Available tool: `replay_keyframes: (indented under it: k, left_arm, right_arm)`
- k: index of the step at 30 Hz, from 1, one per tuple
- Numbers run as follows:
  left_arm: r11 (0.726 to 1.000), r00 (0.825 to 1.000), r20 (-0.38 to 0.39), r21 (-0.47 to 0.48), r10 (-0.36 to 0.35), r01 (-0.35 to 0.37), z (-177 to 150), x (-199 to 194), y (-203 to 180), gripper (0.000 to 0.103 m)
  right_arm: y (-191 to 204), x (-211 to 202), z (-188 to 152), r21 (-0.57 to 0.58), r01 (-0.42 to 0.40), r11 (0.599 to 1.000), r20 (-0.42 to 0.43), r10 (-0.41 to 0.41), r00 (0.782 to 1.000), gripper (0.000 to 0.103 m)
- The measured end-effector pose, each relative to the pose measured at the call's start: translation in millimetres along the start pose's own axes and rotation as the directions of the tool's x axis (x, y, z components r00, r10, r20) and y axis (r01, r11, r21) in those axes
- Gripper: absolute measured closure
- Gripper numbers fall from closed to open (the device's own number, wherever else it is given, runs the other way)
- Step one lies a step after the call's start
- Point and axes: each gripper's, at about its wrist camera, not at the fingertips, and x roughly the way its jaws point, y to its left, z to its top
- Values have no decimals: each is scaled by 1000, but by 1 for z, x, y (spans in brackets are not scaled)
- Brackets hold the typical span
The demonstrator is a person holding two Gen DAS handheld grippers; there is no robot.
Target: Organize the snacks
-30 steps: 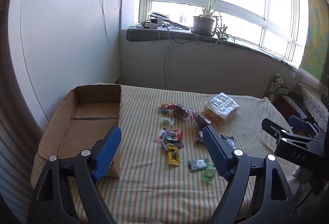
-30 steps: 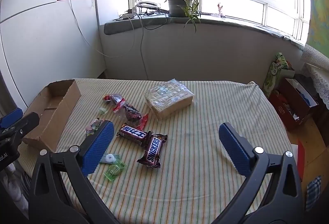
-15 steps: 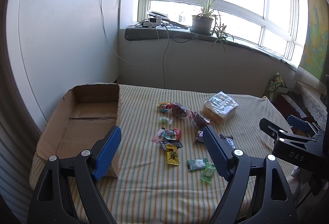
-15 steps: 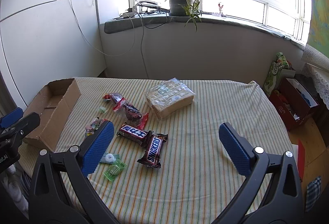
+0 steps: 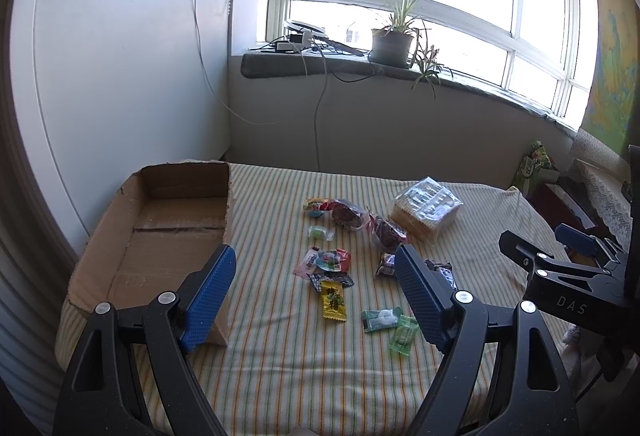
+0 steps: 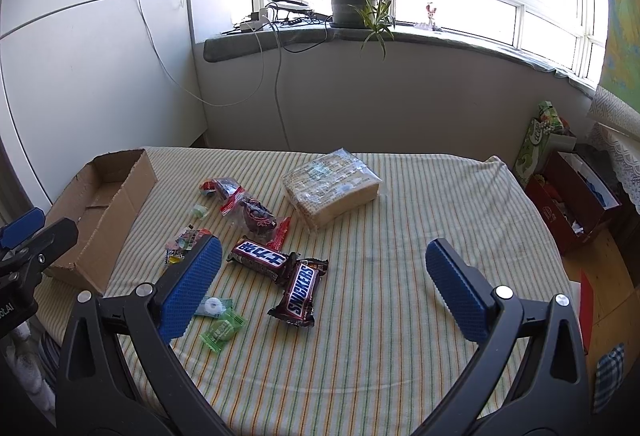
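Note:
Several snacks lie loose on a striped tablecloth (image 6: 400,316). Two Snickers bars (image 6: 298,290) lie side by side, and a clear pack of wafers (image 6: 330,188) lies behind them. Small candies (image 5: 334,298) are scattered in the middle. An empty cardboard box (image 5: 160,236) stands at the left; it also shows in the right wrist view (image 6: 100,212). My left gripper (image 5: 316,294) is open and empty, above the small candies. My right gripper (image 6: 320,296) is open and empty, above the Snickers bars.
A white wall panel (image 5: 100,96) stands close behind the box. A windowsill (image 6: 360,36) holds a potted plant (image 6: 354,2) and cables. Boxes and bags (image 6: 568,188) stand on the floor at the right.
Both grippers stay open and empty. The left view has shifted slightly, so the box and snacks sit a little lower and nearer. The right view has barely moved.

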Motion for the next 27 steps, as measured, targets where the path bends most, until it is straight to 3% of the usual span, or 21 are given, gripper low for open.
replay_keyframes:
  k: [27]
  left_arm:
    - [1000,1000,0,4,-7,7,-1,0,-2,21]
  right_arm:
    - [3,6,-3,-7,1,1000,-9,-1,1000,0]
